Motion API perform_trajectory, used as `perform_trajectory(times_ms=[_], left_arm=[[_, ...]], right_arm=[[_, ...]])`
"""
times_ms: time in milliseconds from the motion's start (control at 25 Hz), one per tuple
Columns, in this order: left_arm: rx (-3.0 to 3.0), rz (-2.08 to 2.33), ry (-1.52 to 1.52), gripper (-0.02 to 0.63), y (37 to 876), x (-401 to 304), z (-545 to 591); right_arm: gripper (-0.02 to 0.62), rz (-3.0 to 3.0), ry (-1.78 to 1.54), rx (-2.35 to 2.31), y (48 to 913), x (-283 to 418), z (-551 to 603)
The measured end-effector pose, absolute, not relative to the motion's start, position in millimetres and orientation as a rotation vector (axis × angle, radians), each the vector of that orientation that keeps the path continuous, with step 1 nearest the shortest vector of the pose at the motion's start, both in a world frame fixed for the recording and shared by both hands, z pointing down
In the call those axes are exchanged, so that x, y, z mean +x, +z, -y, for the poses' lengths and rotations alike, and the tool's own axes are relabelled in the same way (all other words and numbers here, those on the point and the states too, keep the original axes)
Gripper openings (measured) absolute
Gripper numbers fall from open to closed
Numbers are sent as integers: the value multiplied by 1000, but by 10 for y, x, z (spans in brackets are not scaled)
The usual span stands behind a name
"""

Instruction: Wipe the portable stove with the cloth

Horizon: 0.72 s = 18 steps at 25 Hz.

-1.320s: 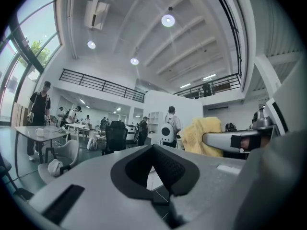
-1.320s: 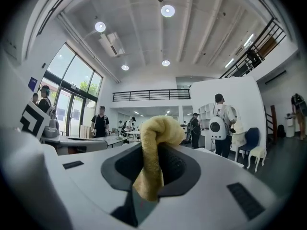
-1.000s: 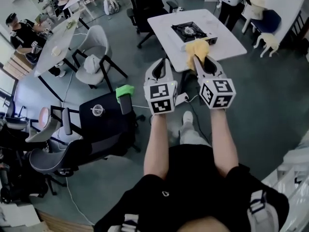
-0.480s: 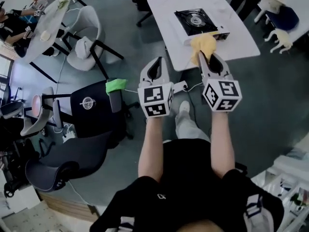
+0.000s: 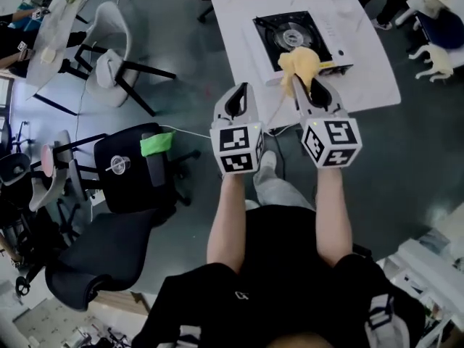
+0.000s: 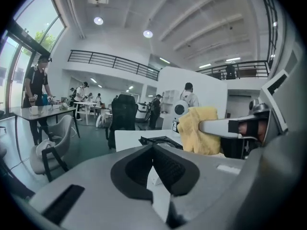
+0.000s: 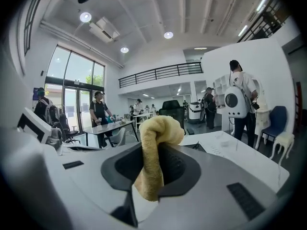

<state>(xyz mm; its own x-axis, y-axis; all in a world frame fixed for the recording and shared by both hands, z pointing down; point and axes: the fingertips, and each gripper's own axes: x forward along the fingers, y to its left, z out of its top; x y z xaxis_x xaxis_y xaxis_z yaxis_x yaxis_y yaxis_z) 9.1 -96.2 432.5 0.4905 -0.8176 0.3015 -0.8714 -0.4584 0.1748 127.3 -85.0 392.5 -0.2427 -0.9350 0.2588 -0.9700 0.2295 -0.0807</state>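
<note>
A black portable stove point(image 5: 293, 38) sits on a white table point(image 5: 370, 85) ahead of me in the head view. My right gripper point(image 5: 306, 85) is shut on a yellow cloth point(image 5: 300, 62), which bunches above its jaws and hangs over the stove's near edge as seen from above. In the right gripper view the cloth point(image 7: 154, 150) is pinched between the jaws. My left gripper point(image 5: 239, 93) is held beside it, short of the table, jaws closed with nothing between them. The left gripper view shows the stove point(image 6: 160, 141) and the cloth point(image 6: 199, 130) to the right.
A black office chair point(image 5: 127, 172) with a green cloth point(image 5: 156, 143) on its armrest stands at my left. A grey chair point(image 5: 116, 56) and another table point(image 5: 54, 35) lie further left. White furniture point(image 5: 435, 20) is right of the table. People stand in the background.
I have stepped closer to the white table; the stove and table now lie nearer both grippers. The right gripper still holds the yellow cloth, now over the stove's near edge.
</note>
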Motion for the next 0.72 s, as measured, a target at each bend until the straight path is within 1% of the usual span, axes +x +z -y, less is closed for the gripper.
perform_trajectory(times_ms=[200, 360, 480, 720], left_arm=[[2467, 1441, 315, -2, 4263, 317, 1347], [2395, 1499, 311, -3, 4386, 104, 1579], [2343, 1533, 331, -3, 4538, -60, 1708], [2321, 1498, 353, -3, 4725, -142, 2095]], right_arm=[[67, 2300, 328, 1809, 3880, 1517, 1353], [67, 2351, 273, 1724, 3736, 1235, 1618], [69, 2429, 272, 1641, 3779, 1009, 1784], [69, 2336, 320, 1624, 4075, 1019, 2218]])
